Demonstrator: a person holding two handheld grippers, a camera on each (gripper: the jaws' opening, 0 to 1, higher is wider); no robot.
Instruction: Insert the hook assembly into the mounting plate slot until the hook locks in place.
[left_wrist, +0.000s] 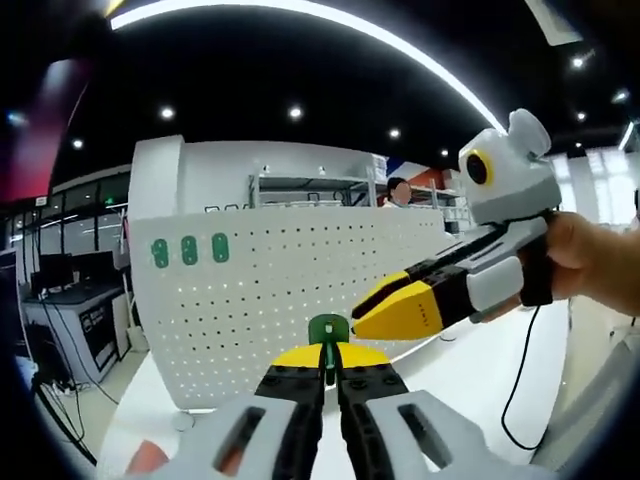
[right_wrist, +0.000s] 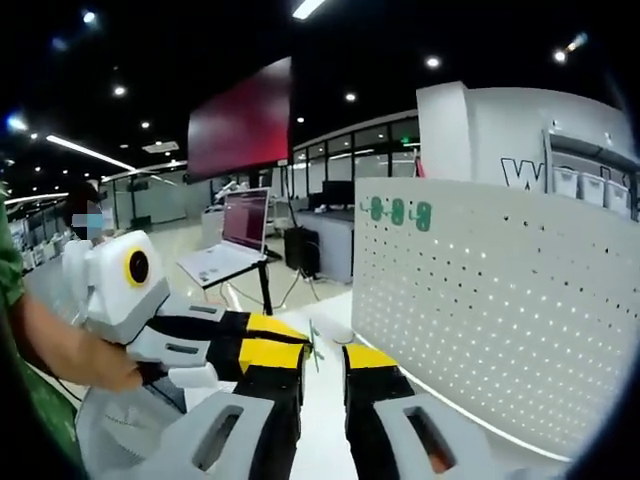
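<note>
Yellow-tipped black jaws of the left gripper (left_wrist: 330, 362) are rising from the bottom of the left gripper view, pressed together & pinching a green hook assembly (left_wrist: 327, 331) at its stem; its rounded green head is sticking up just above the tips. In the right gripper view the same hook (right_wrist: 314, 345) is showing edge-on as a thin green sliver at the tip of the left gripper, which is coming in from the left w/ a hand (right_wrist: 85, 362) wrapped around its grey body.

Just beyond the hook in the left gripper view, the right gripper (left_wrist: 385, 308) is reaching in from the right, held by a hand (left_wrist: 585, 262); its yellow tips are hovering near the hook's head, can't tell if touching. In its own view the right gripper (right_wrist: 322, 362) is showing its jaws spread apart, nothing betw. them, w/ the hook sitting beside the left-hand jaw.

Behind both, a white perforated mounting plate (left_wrist: 290, 300) is standing upright on a white desk (left_wrist: 480, 375), holes in rows across it, three green hooks (left_wrist: 189, 250) sitting in its upper corner. The plate (right_wrist: 500, 310) is standing off to the right in the right gripper view, apart from the held hook.

Farther back: a laptop (right_wrist: 235, 235) on a stand, shelving (left_wrist: 315, 190), ceiling lights.
</note>
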